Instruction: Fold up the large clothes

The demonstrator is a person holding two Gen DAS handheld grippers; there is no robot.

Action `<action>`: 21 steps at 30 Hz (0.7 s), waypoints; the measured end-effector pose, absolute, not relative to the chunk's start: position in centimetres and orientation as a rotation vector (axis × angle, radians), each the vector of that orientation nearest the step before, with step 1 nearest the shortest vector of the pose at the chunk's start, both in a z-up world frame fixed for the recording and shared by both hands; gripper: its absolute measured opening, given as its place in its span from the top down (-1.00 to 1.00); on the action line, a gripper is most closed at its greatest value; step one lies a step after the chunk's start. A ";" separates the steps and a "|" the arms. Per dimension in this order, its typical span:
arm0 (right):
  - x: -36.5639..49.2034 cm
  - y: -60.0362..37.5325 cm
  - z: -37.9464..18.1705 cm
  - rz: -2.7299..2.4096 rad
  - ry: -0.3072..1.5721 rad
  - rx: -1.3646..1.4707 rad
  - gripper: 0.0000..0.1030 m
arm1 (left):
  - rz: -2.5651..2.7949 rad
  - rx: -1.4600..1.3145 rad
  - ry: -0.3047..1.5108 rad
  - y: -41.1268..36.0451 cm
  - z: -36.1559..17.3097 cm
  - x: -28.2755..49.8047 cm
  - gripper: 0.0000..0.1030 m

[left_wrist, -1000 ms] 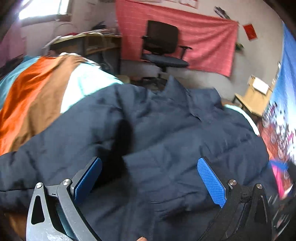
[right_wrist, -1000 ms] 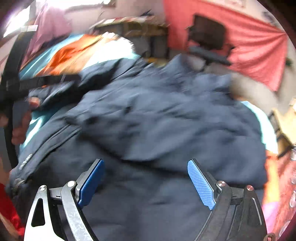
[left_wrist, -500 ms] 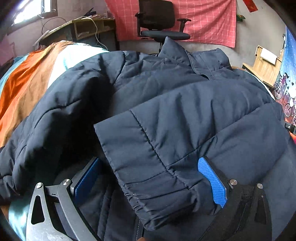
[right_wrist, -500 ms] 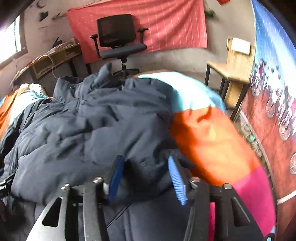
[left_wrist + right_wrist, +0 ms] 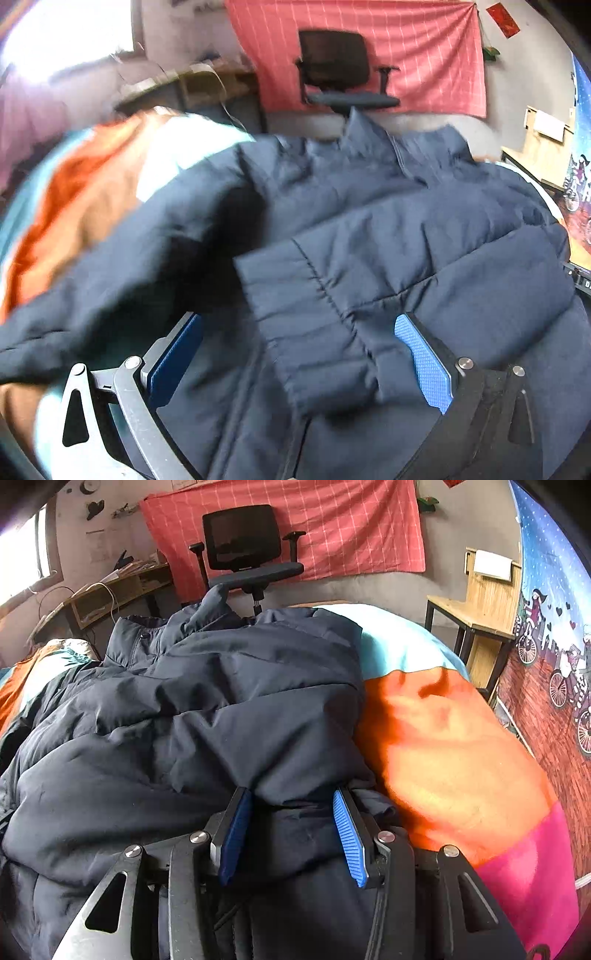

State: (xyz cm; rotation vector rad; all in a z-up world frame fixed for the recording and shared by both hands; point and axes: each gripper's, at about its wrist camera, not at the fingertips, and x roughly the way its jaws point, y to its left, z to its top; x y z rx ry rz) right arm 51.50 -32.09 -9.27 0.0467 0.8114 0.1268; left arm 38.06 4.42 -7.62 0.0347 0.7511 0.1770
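My right gripper [image 5: 291,834] clamps a bunched fold of the navy jacket [image 5: 177,716], which lies on the striped bedspread [image 5: 443,738] (ready to drag, I judge); my left gripper [image 5: 295,365] stands apart over its cuff [image 5: 314,332].

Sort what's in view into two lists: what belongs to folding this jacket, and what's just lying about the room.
Part of the job:
- navy padded jacket
- its cuffed sleeve
- right claw, closed on a fold of the jacket
- left claw, open around the sleeve
- striped bedspread beneath

Just lying about:
- office chair
- red wall cloth
- wooden desk
- wooden stand
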 end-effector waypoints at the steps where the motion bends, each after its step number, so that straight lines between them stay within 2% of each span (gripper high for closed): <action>1: 51.5 -32.1 -9.3 0.128 0.807 0.051 0.12 | 0.185 0.029 0.740 4.6 -6.8 36.9 -0.98; 4: 51.5 -32.3 -9.1 0.140 0.806 0.061 0.04 | 0.217 -0.005 0.707 6.2 -4.9 34.1 -0.98; 6: 51.2 -32.0 -8.5 0.140 0.804 0.045 -0.11 | 0.260 -0.029 0.708 7.7 -4.1 32.7 -0.98; 8: 50.7 -31.4 -7.5 0.129 0.786 0.007 -0.53 | 0.341 -0.043 0.722 10.1 -3.7 31.4 -0.98; 10: 50.0 -30.4 -6.5 0.134 0.767 -0.024 -0.69 | 0.428 -0.019 0.759 12.6 -3.7 30.4 -0.98; 16: 48.6 -25.0 -2.8 0.220 0.716 -0.069 -0.70 | 0.562 -0.049 0.803 18.3 -3.7 26.8 -0.98; 21: 47.8 -18.2 -1.4 0.342 0.715 -0.074 -0.76 | 0.646 -0.304 0.828 24.3 -4.3 25.0 -0.98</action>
